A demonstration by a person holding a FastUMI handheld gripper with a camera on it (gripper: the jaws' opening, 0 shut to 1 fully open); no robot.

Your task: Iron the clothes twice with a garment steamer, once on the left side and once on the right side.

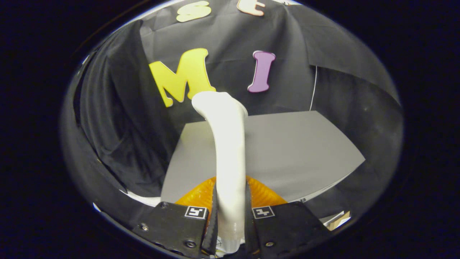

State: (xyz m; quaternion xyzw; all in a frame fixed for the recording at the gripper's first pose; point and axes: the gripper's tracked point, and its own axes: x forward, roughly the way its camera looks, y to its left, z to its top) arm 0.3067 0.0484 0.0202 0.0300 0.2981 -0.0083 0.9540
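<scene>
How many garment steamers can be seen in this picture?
1. The white garment steamer stands between the fingers of the gripper, which press on its handle from both sides; its head rises beyond them, above the grey table. Others may be hidden.

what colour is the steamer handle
White, seen in the gripper view: steamer handle clamped in the gripper.
</scene>
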